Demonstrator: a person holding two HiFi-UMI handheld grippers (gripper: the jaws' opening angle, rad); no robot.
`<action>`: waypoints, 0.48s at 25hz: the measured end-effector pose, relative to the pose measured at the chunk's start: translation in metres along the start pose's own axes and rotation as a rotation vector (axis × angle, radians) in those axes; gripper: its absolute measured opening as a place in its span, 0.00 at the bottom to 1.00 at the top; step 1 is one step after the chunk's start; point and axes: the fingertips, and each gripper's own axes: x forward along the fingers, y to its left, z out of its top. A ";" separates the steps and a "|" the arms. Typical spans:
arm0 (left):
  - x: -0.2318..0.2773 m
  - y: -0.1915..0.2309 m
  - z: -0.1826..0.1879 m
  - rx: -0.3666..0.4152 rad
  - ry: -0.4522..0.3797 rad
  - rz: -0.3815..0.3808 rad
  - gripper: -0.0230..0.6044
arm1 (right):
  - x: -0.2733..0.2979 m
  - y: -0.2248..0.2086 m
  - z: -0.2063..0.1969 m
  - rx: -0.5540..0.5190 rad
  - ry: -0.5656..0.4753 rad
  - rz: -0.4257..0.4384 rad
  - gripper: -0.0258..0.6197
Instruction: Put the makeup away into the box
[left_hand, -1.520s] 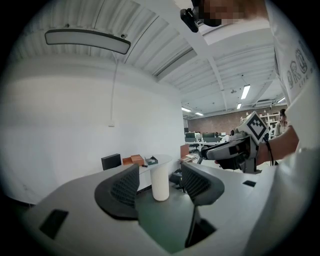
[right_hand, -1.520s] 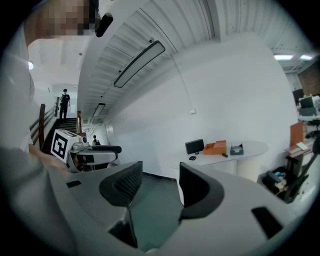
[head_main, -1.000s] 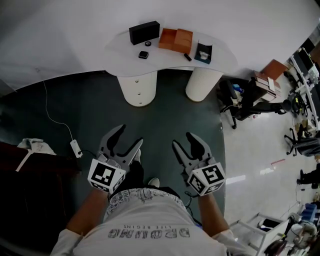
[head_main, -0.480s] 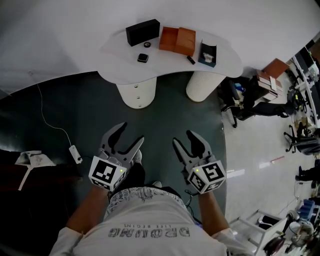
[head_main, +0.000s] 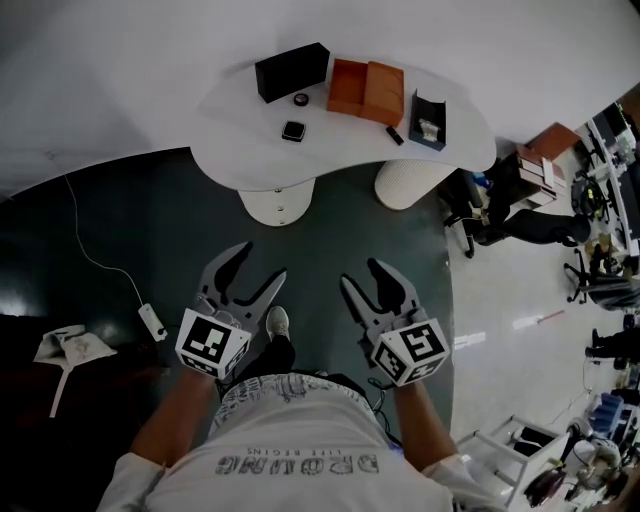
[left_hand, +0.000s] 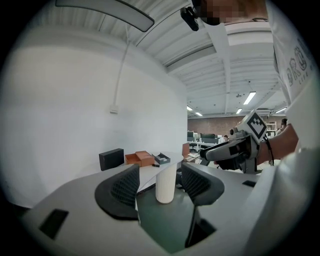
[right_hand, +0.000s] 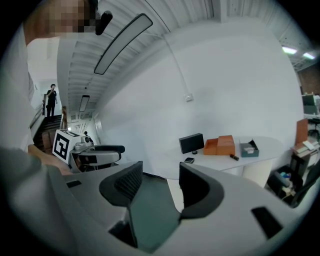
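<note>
Standing back from the white table (head_main: 250, 140), both grippers are held out over the dark green floor (head_main: 160, 230), well short of the tabletop. L gripper (head_main: 260, 265): jaws apart, roughly mid-wide, nothing btwn them. Its own view shows only a ribbed white pedestal (left_hand: 165, 182) of the table far behind the gap. R gripper (head_main: 362, 275): jaws apart about the same, also empty, just floor and table edge beyond. Both point fwd toward the table, side by side, not touching.

Makeup sits loose on the tabletop:
- small square compact (head_main: 293, 131) nearest the front edge
- small round pot (head_main: 300, 99) just behind it
- short dark tube (head_main: 395, 135) btwn the orange box (head_main: 366, 88) and the dark open case (head_main: 428, 118)

Orange box lies open mid-table, two halves side by side. Black box (head_main: 292, 72) stands shut to its left, near the wall. Dark open case has sth pale inside, can't tell what.

Floor: white cable (head_main: 95, 255) runs to a small adapter (head_main: 152, 320) left of L gripper. Person's shoe (head_main: 278, 322) shows btwn the two grippers.
</note>
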 end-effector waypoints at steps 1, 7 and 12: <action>0.004 0.008 0.000 0.000 0.002 -0.005 0.47 | 0.008 -0.001 0.003 0.003 0.003 -0.003 0.42; 0.022 0.050 0.005 -0.008 0.010 -0.029 0.47 | 0.049 -0.005 0.020 0.014 0.016 -0.024 0.41; 0.039 0.084 0.006 -0.010 0.013 -0.045 0.47 | 0.080 -0.012 0.027 0.021 0.013 -0.043 0.41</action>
